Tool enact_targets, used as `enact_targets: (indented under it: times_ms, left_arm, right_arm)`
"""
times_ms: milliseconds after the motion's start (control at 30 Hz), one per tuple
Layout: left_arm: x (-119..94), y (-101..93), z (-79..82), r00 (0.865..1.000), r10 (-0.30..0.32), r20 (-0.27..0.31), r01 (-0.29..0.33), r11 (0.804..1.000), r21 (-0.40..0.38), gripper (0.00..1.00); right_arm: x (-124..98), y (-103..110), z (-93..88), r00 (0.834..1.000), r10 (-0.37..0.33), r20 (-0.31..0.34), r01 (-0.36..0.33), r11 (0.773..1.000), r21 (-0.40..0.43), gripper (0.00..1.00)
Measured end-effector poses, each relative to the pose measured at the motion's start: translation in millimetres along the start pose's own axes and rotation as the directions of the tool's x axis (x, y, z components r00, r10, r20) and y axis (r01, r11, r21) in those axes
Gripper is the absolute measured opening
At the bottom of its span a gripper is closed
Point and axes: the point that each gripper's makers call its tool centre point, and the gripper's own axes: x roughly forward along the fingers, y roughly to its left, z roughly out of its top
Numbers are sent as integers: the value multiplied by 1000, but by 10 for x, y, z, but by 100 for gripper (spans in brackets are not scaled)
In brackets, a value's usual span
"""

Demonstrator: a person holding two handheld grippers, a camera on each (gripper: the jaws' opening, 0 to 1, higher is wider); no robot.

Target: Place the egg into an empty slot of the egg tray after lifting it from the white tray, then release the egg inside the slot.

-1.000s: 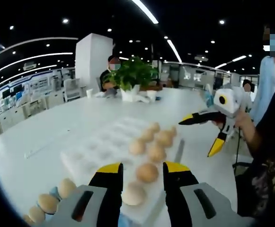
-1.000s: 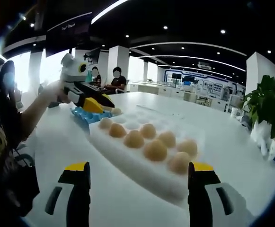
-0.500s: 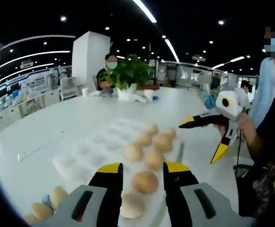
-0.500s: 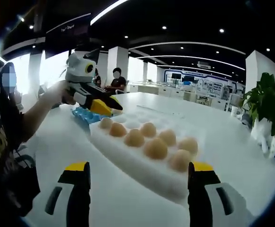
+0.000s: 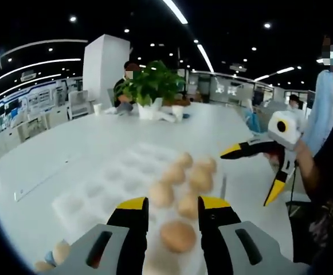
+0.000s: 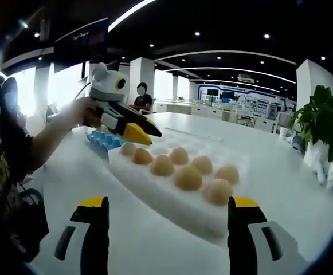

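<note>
The white tray point(image 5: 97, 192) lies in front of my left gripper point(image 5: 173, 203), which is open and hangs low over its near end. One tan egg point(image 5: 177, 236) lies between the jaws, ungripped, with several more eggs behind it. The blue egg tray point(image 6: 100, 139) sits past the white tray's point(image 6: 166, 200) far left end, and two of its eggs point(image 5: 60, 251) peek in at the lower left. In the right gripper view the left gripper point(image 6: 146, 136) hovers over the tray's leftmost eggs point(image 6: 141, 156). My right gripper point(image 6: 169, 203) is wide open with nothing in it, short of the tray. It also shows at the right point(image 5: 252, 172).
A potted plant point(image 5: 152, 86) stands at the table's far side with seated people behind it. A person point(image 5: 332, 86) stands at the right. A thin strip point(image 5: 37, 186) lies on the table left of the white tray. The holder's arm point(image 6: 46, 137) reaches in from the left.
My left gripper has moved forward from the blue egg tray to over the white tray's eggs. The right gripper has stayed put, open.
</note>
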Motion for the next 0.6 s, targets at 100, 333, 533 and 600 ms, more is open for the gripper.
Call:
enact_targets:
  times_ms: [100,333,533,600]
  left_arm:
    - [52,-1,-8,1000,-7,-9,7,1000,0,35]
    - [163,33,-16,999,-9,-33,9,1000,6,35]
    - [261,11,-21,999,-11,-50,11,1000,8,36]
    - [295,22,-16,998,-10,-57,10,1000,10,36]
  right_arm:
    - [-13,27,-7,1000,0,1,0,1000,3,89]
    - [-55,79,-11,1000,-5,4,5,1000,3,89]
    - [-88,89,-21,1000,-10,7,10,1000,4,89]
    - [-103,93,-25,1000,-12,8,12,1000,7,89]
